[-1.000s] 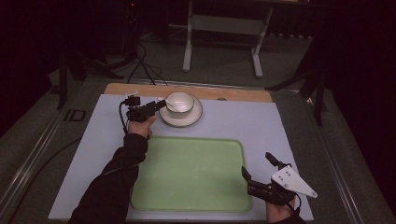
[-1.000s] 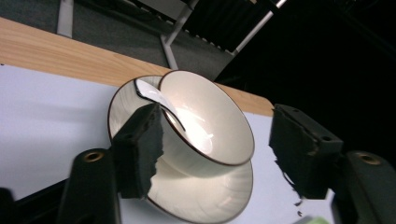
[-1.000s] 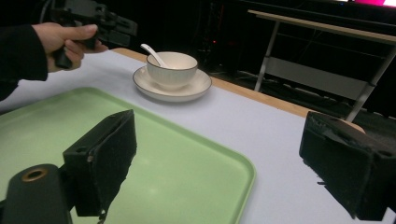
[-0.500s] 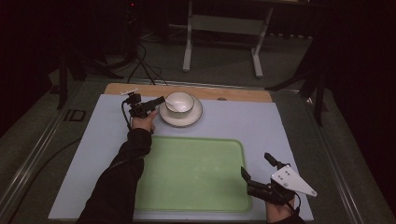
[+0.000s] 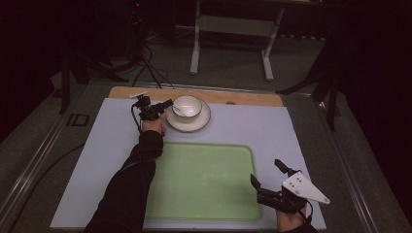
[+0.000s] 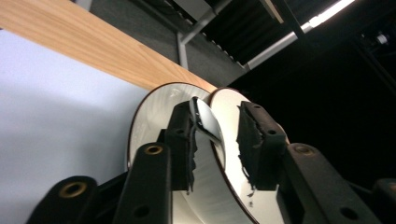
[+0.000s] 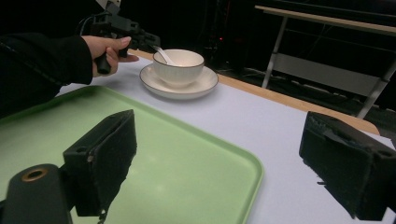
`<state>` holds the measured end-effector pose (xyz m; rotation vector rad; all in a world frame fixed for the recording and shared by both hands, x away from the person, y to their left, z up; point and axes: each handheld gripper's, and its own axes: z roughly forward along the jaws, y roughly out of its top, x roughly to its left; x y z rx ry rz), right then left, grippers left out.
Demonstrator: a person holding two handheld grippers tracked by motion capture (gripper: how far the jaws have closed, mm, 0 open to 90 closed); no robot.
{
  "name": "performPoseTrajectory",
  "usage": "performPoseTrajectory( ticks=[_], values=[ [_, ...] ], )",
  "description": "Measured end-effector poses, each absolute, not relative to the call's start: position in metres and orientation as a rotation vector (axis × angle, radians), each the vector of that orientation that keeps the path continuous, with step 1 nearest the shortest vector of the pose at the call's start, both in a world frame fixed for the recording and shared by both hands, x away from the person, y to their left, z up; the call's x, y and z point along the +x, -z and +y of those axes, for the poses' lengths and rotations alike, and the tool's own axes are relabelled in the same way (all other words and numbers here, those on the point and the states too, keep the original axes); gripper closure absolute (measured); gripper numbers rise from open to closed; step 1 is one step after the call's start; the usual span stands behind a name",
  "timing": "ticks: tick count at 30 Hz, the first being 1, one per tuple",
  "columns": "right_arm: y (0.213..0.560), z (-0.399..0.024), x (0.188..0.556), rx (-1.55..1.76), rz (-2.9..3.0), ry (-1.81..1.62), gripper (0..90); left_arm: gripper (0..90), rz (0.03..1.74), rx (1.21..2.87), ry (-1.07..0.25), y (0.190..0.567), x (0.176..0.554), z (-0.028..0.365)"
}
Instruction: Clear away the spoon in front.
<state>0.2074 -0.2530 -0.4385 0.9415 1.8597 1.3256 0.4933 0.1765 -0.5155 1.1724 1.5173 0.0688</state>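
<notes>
**Left jaws closing at bowl rim**

While parked beside the green tray (image 5: 204,179), right gripper (image 5: 270,180) spread wide, nothing between pads. Left gripper (image 5: 164,108) at left side of white bowl (image 5: 188,105), jaws just closing, spoon handle (image 6: 205,122) between them against one pad; firm pinch not confirmable. Bowl seated on saucer (image 5: 194,124), far side of grey mat (image 5: 272,131), behind tray.
</notes>
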Motion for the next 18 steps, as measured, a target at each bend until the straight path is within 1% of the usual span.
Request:
performPoseTrajectory(
  ticks=[5,10,13,18],
  values=[
    [0.438,-0.253,0.207,0.941,1.858,-1.325,10.9,75.7,1.504,1.147,-0.057,0.517,0.495,0.177],
    [0.439,-0.253,0.207,0.941,1.86,-1.323,10.9,83.1,1.462,1.114,-0.052,0.508,0.493,0.174],
    [0.439,-0.253,0.208,0.945,1.861,-1.326,10.9,85.2,1.431,1.143,-0.086,0.501,0.491,0.17],
    [0.438,-0.253,0.207,0.939,1.86,-1.324,10.9,85.7,1.398,1.191,-0.123,0.497,0.488,0.165]
  ],
)
